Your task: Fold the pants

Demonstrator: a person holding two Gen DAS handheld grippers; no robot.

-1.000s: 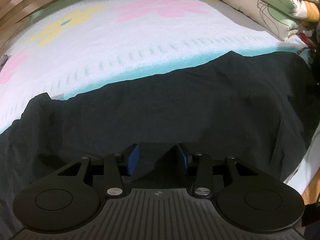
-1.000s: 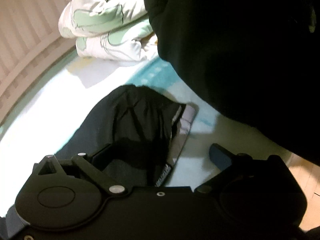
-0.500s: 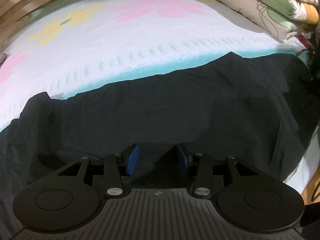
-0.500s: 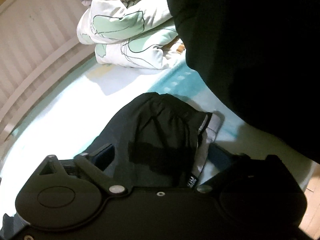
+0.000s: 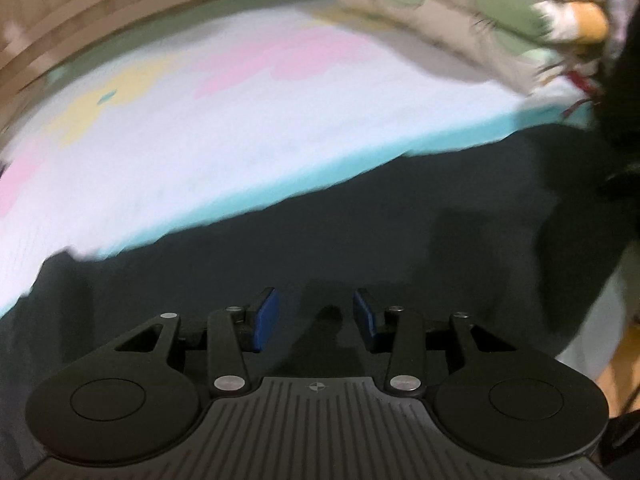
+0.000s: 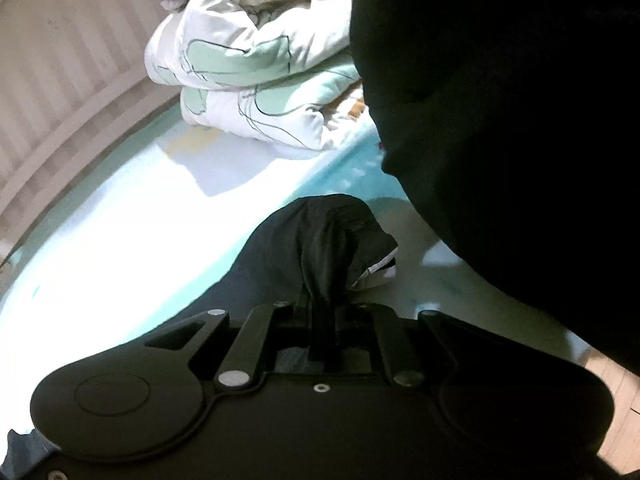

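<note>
Black pants (image 5: 360,232) lie spread across the near part of the bed. My left gripper (image 5: 315,314) is open, its blue pads (image 5: 265,316) apart just above the pants fabric, holding nothing. In the right wrist view, my right gripper (image 6: 324,312) is shut on a bunched fold of the pants' waist end (image 6: 320,240), where a pale waistband lining (image 6: 380,270) shows. The fabric rises in a gathered peak from the jaws.
The bed sheet (image 5: 200,128) is white with pink and yellow flowers and a teal band. A folded floral duvet (image 6: 256,68) sits at the bed's far end, also seen in the left wrist view (image 5: 460,20). A dark-clothed person (image 6: 520,120) fills the right. A wooden headboard (image 6: 60,60) is behind.
My right gripper moved in over the waist end and closed on it, bunching the fabric. The left wrist view shifted and blurred, with the left gripper still open.
</note>
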